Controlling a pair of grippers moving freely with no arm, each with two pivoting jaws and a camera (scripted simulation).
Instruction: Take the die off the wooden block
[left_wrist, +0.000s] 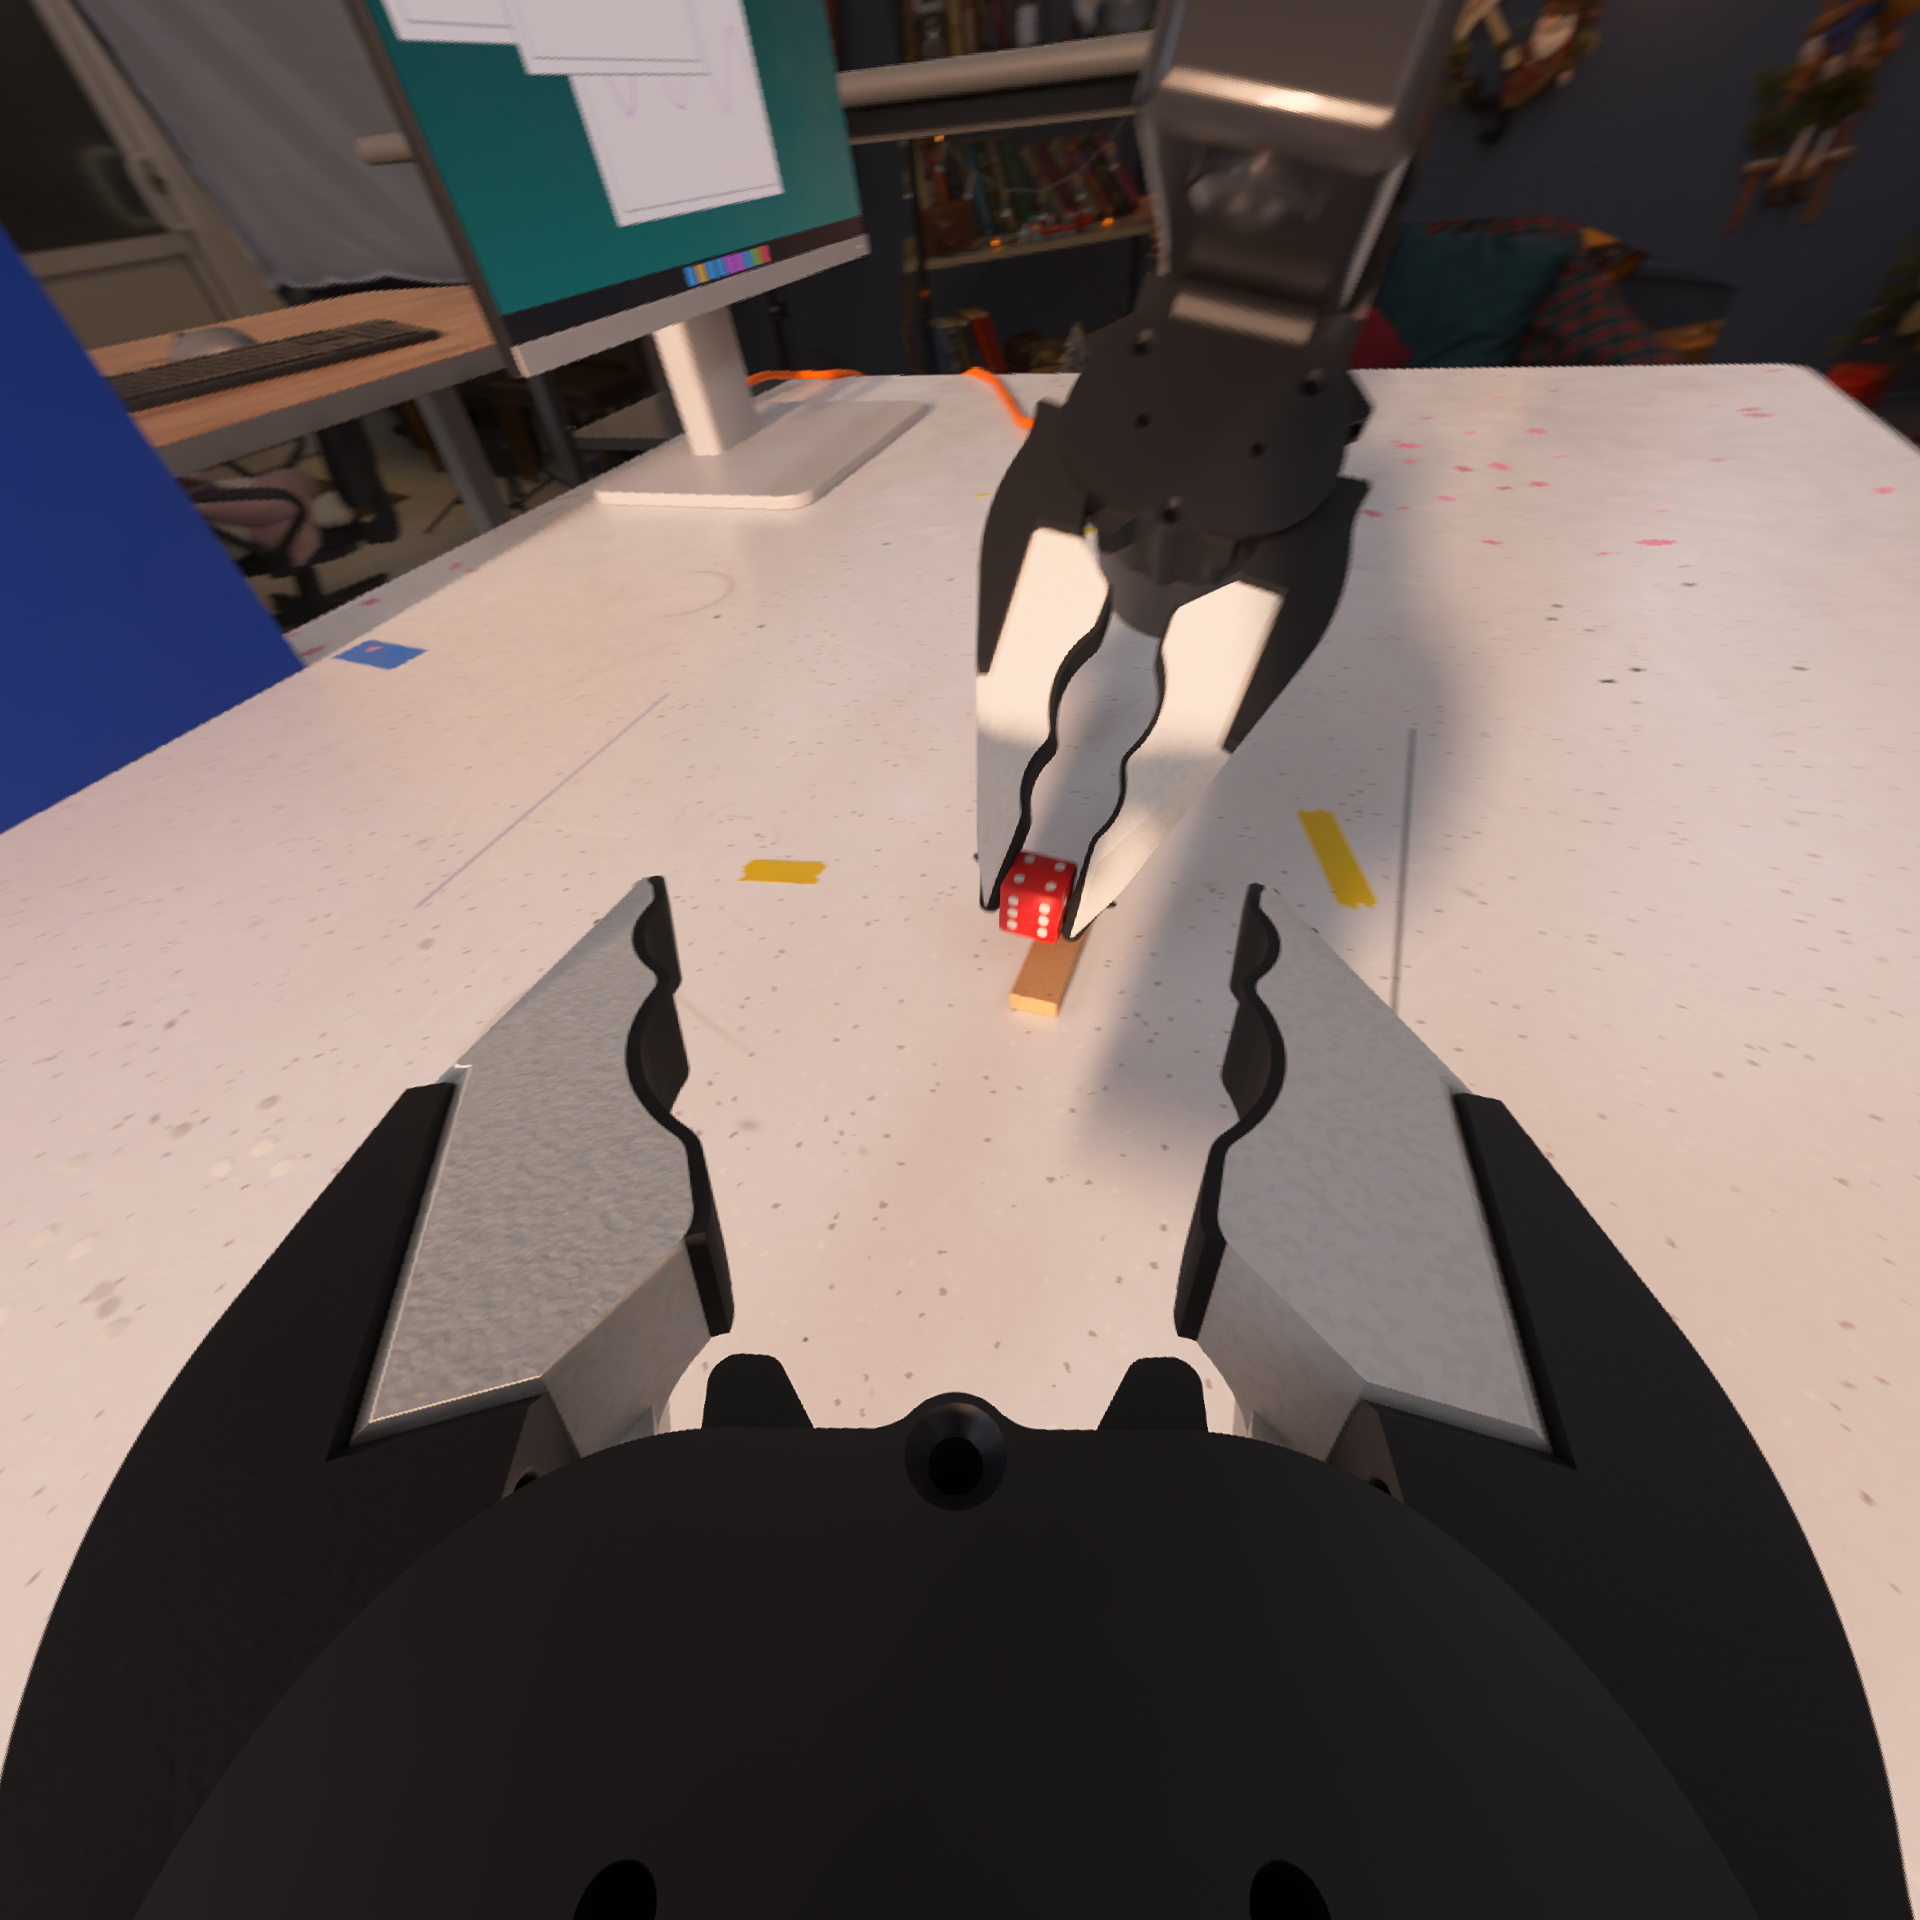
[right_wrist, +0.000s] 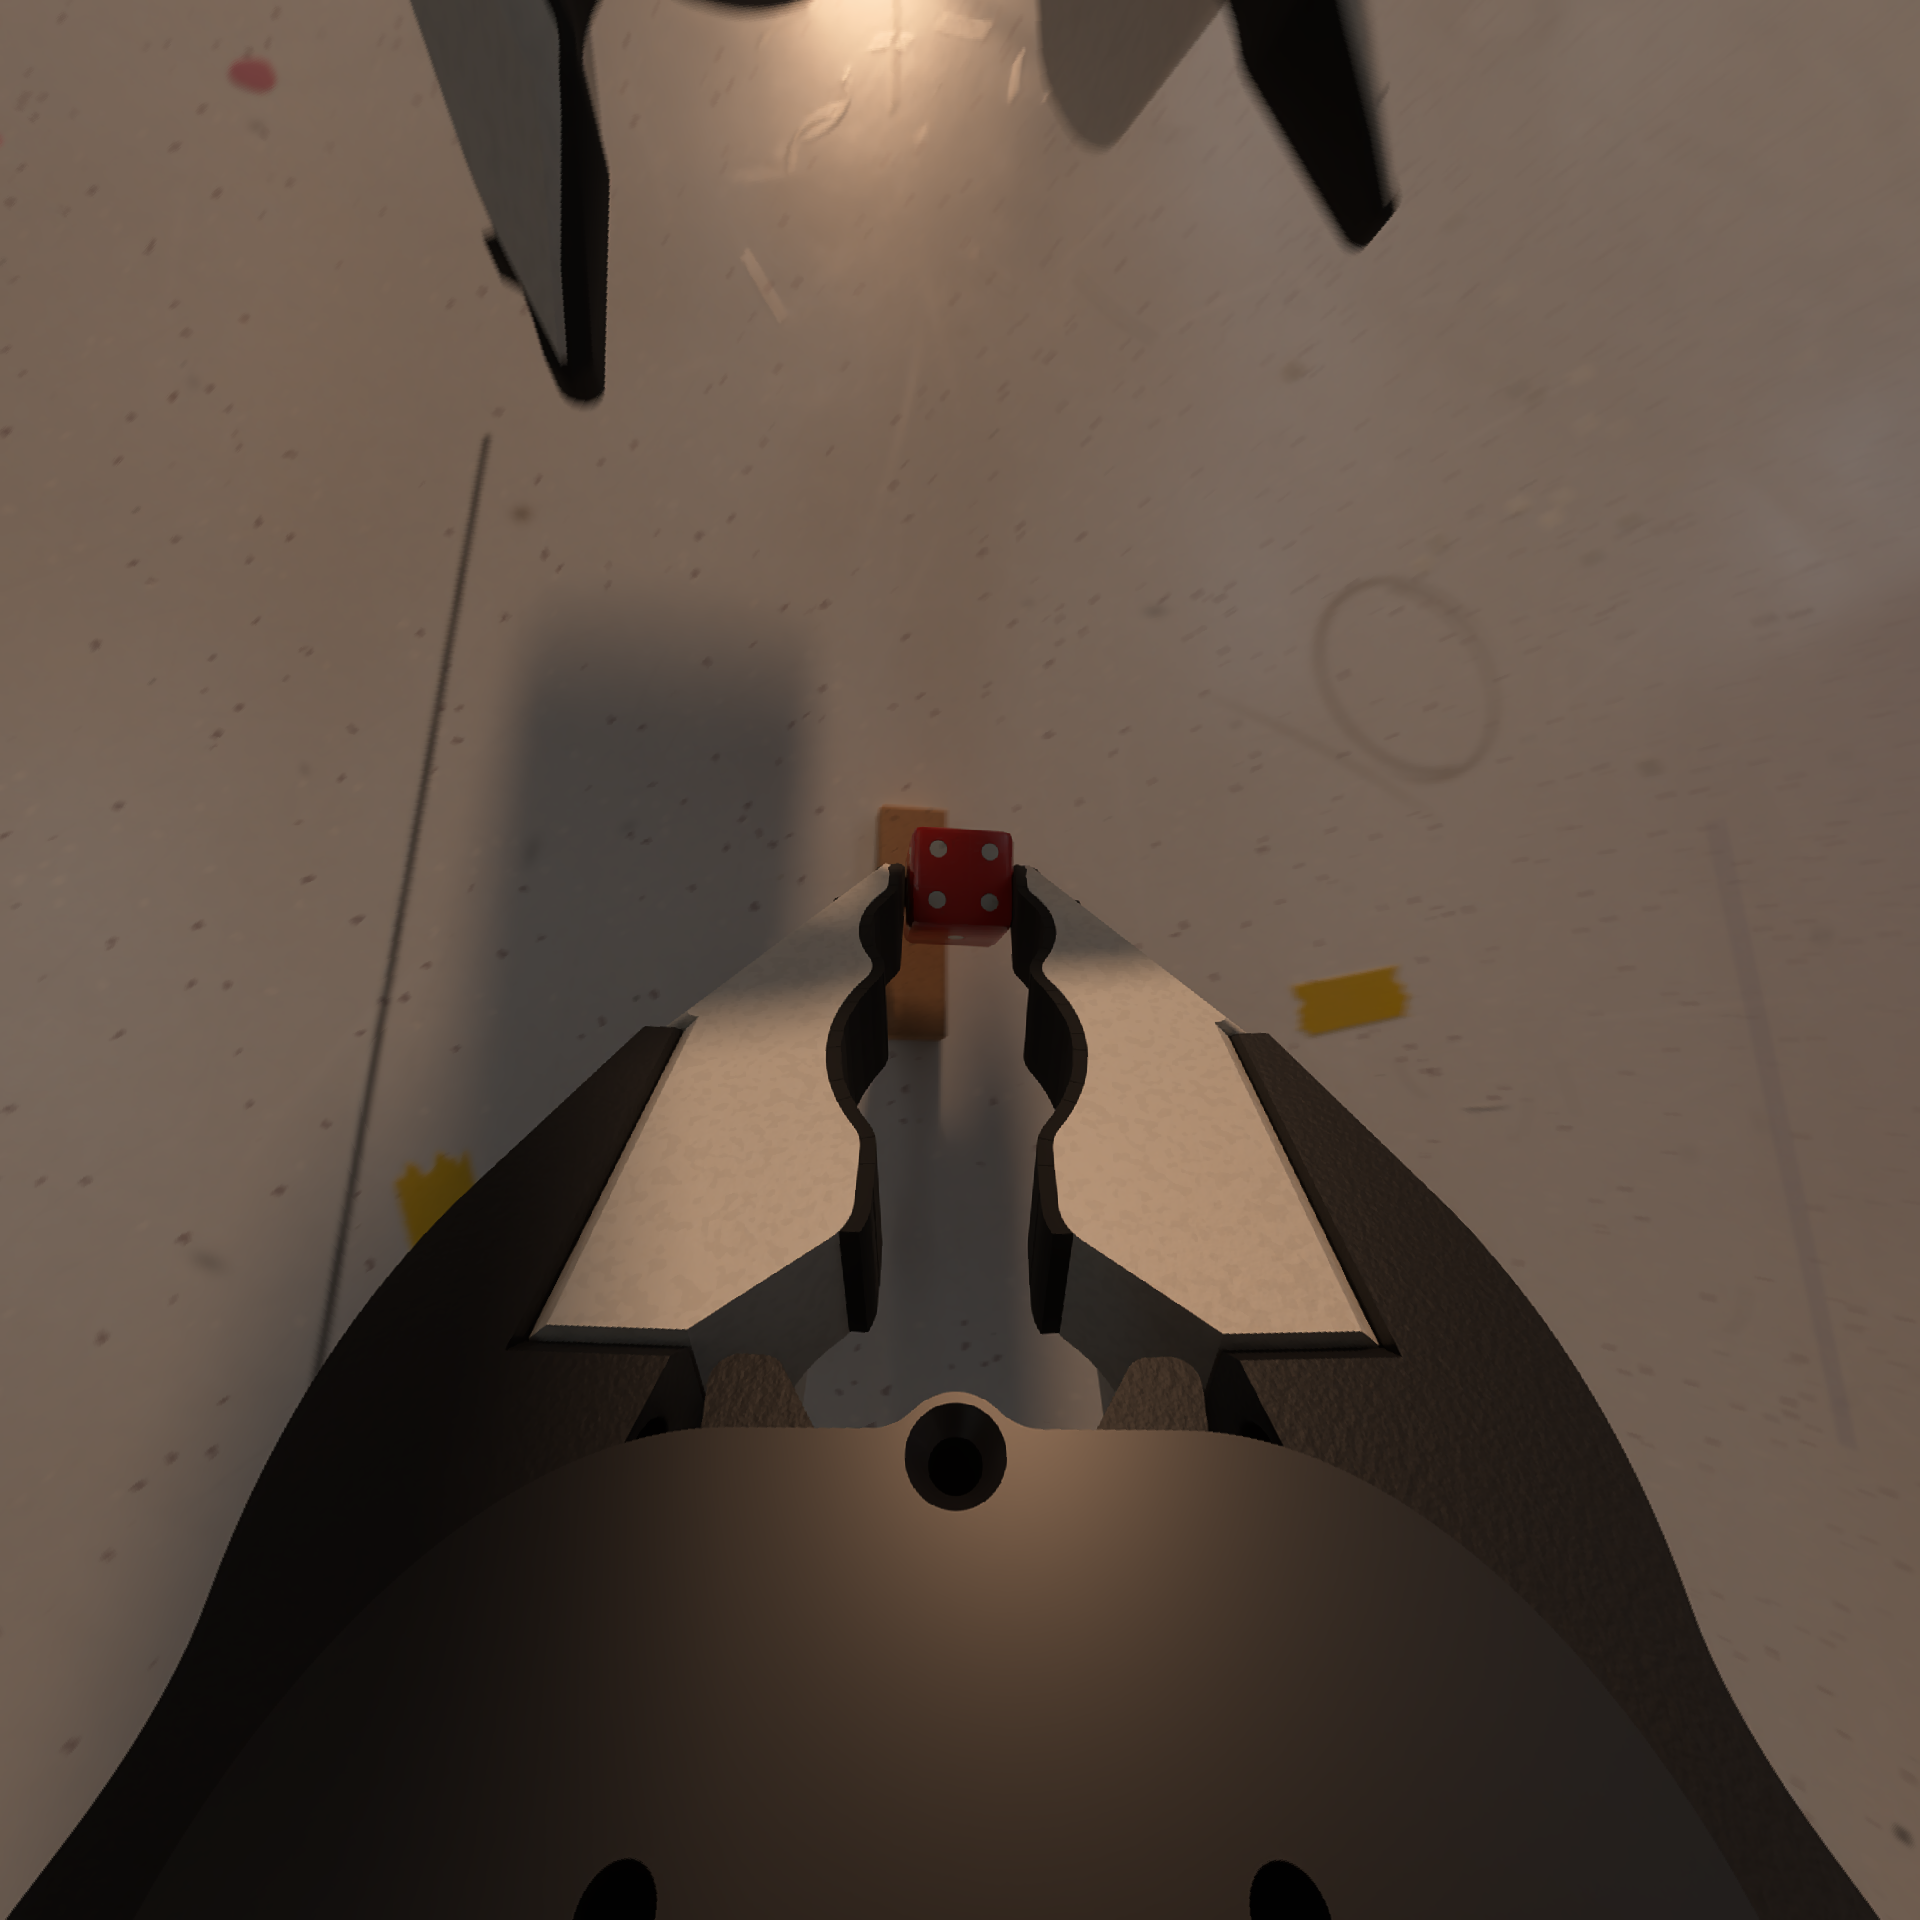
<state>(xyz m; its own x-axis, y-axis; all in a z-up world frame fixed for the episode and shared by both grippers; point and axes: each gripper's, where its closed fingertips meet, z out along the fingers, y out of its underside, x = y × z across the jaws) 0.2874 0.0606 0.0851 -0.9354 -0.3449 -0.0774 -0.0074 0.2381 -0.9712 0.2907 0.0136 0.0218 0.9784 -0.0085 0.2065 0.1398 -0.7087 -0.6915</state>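
The red die (left_wrist: 1036, 896) sits at the far end of the small wooden block (left_wrist: 1042, 982), which lies flat on the speckled white table (left_wrist: 520, 935). The right gripper (right_wrist: 958, 896) reaches down from above with its fingertips (right_wrist: 891, 906) pressed against two opposite faces of the die, closed onto it; whether the die has cleared the wood cannot be told. The left gripper (left_wrist: 956, 904) hangs nearer, well apart from the block, fingers spread wide and holding nothing. Yellow tape strips (left_wrist: 783, 871) lie on either side, and a monitor (left_wrist: 623, 156) stands far left. The grip is only at the very tips, so the die could likely twist out on lifting, or a fingertip could catch and drag the block.
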